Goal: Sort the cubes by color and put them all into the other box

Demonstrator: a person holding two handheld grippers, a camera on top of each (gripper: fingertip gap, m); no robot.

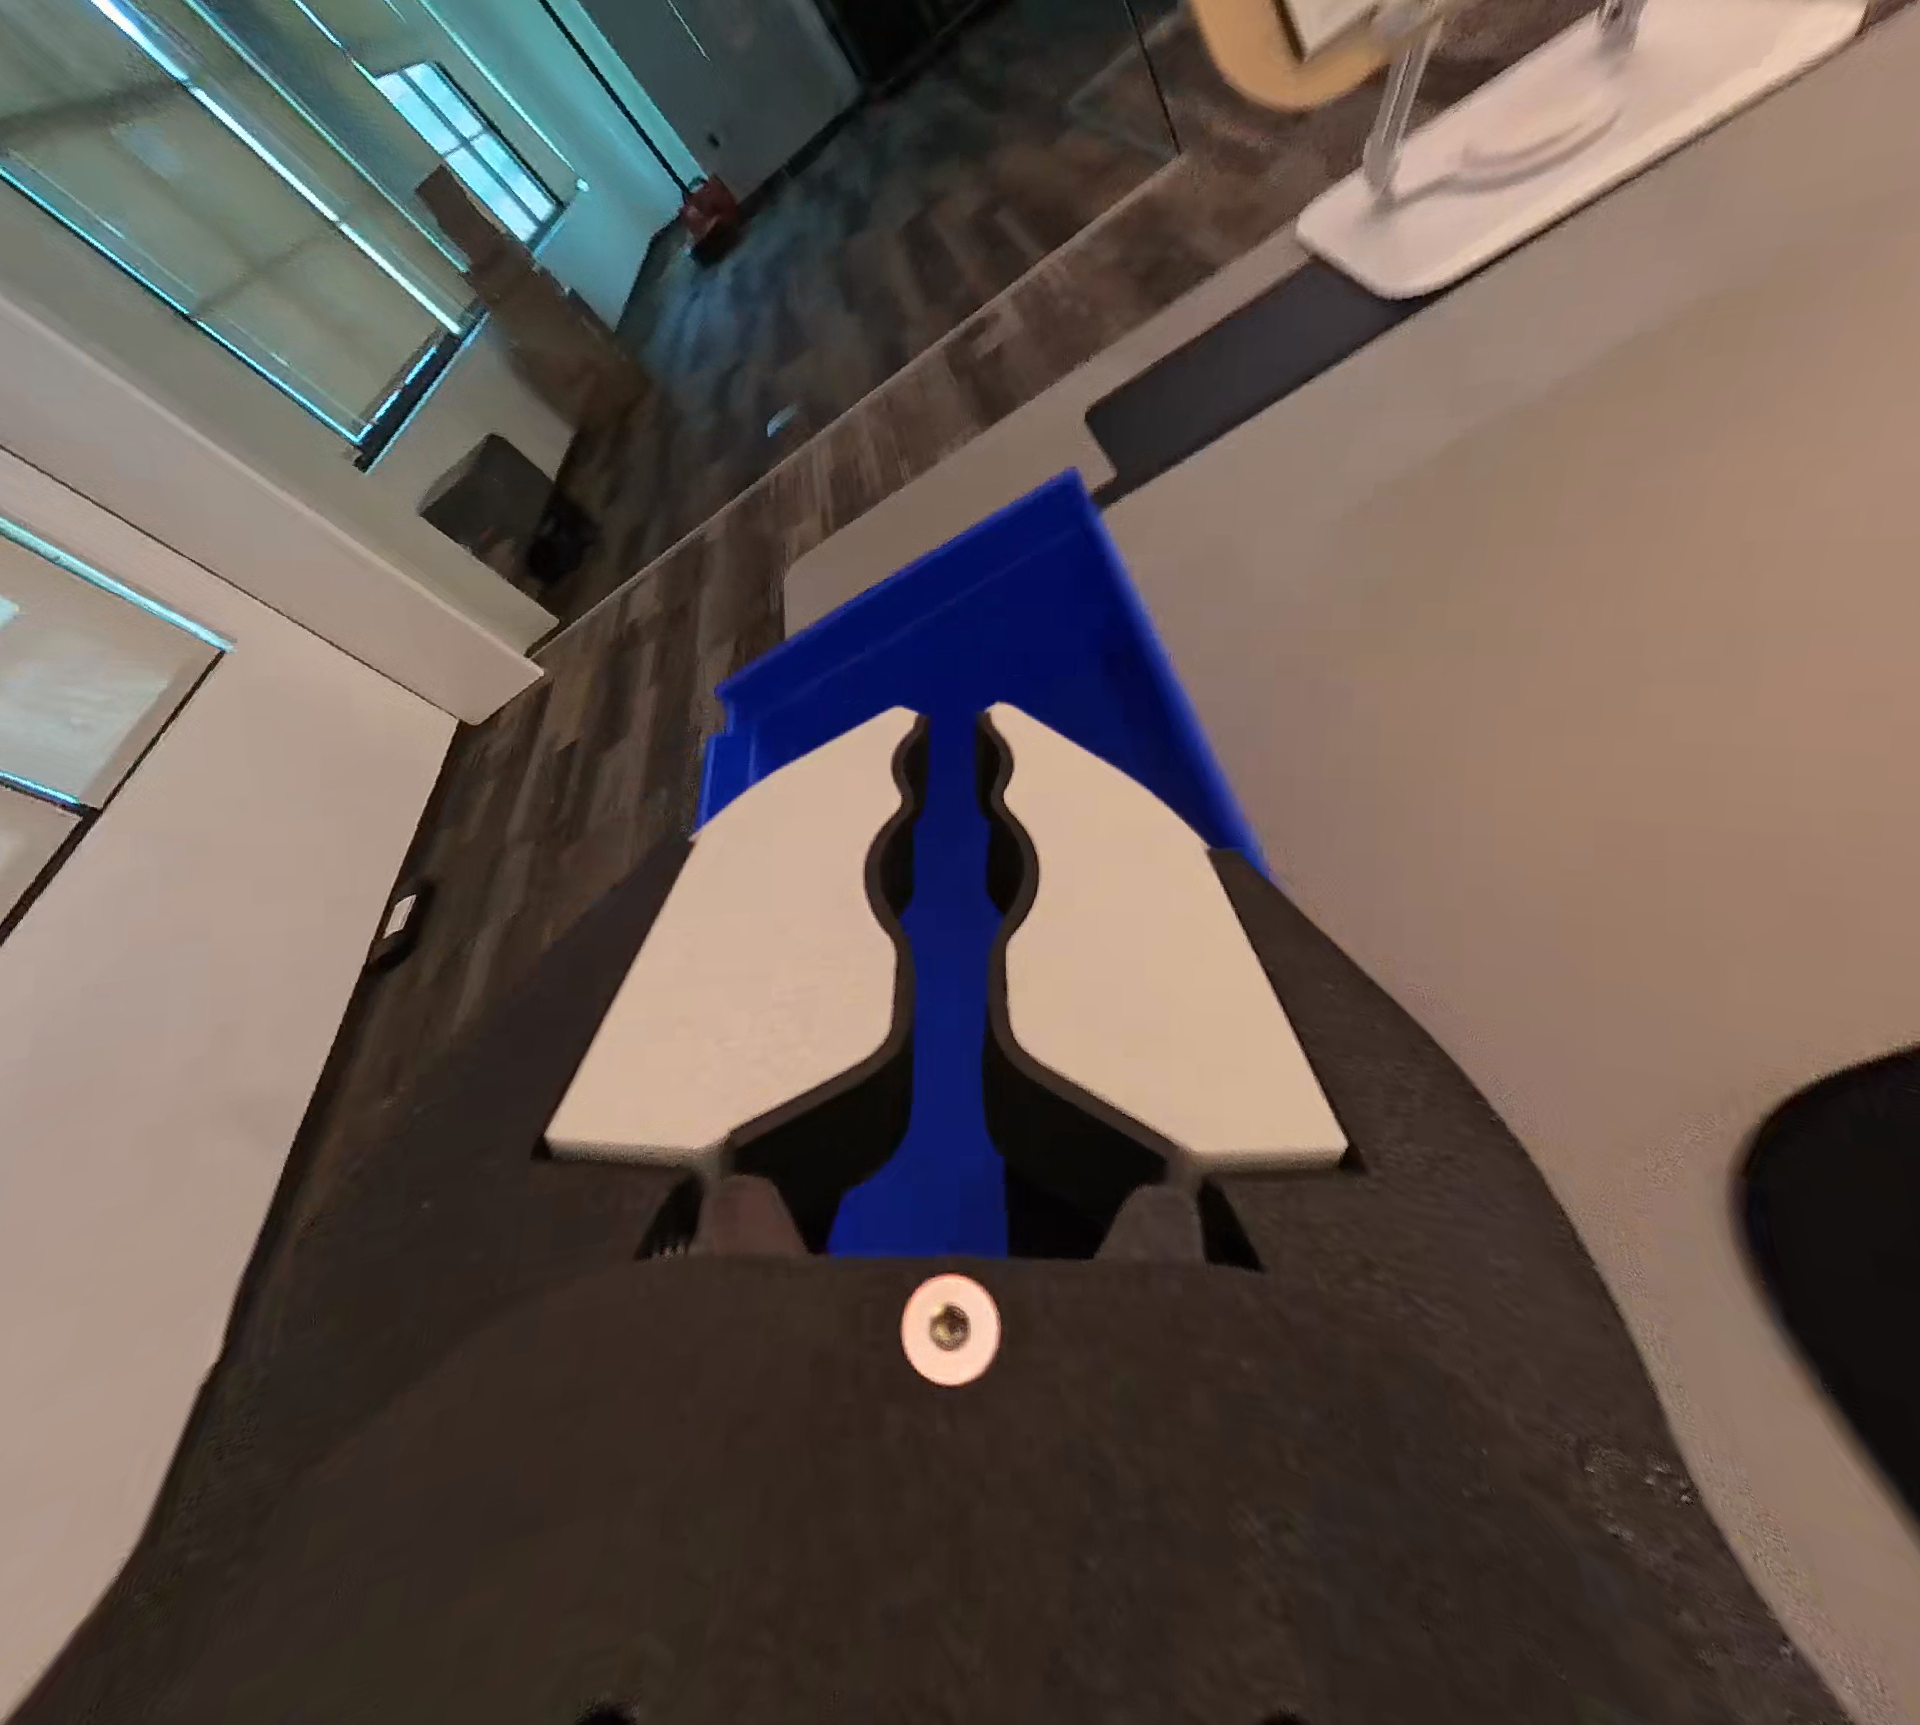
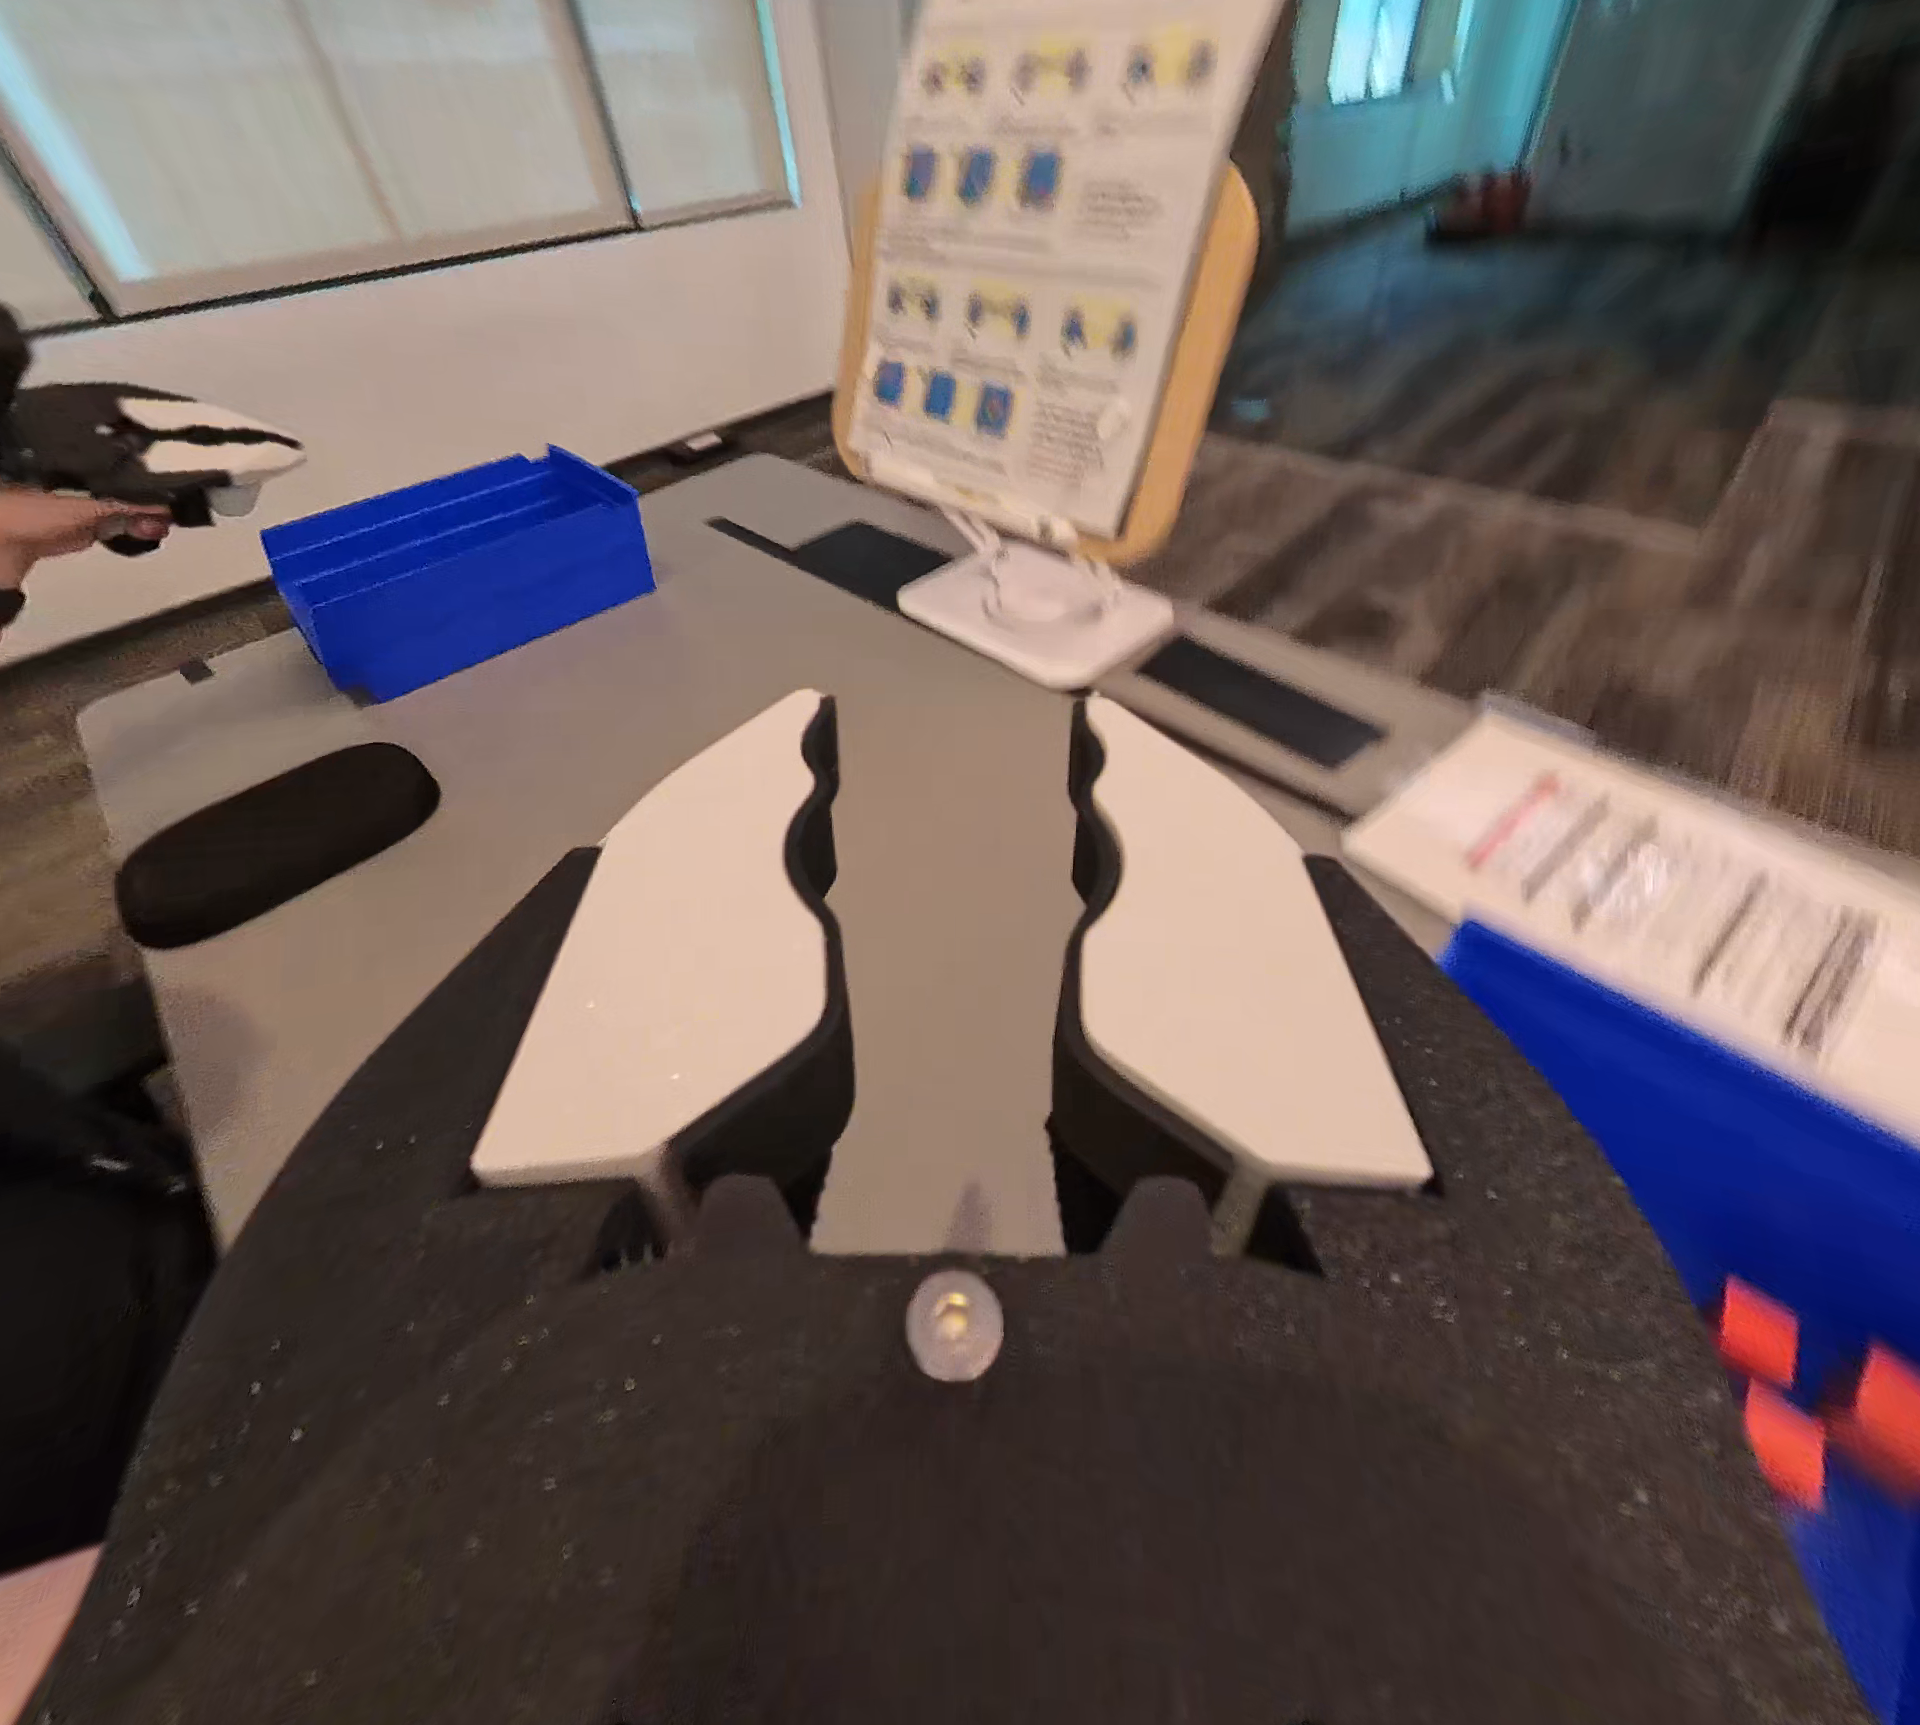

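Grey bench (image 2: 665,740) sits in an office with big windows and dark patterned carpet. Your left tool (image 1: 948,719) hangs over the empty blue box (image 1: 1039,626) at the bench's far left corner; its fingers are nearly together, only a narrow slit between them, pinching nothing. From the right wrist view that same tool (image 2: 223,470) shows just above the box (image 2: 457,569), not touching it. Your right tool (image 2: 951,709) is spread wide, nothing between the fingers, pointing across bare bench. The second blue box (image 2: 1621,1145) is at the right edge of that view, just beside the right tool, with orange-red cubes (image 2: 1787,1405) inside; blurred, so count unclear. An instruction sheet on a white stand (image 2: 1039,148) stands at the bench's far edge. A black wrist rest (image 2: 275,839) lies near the front left of the bench.
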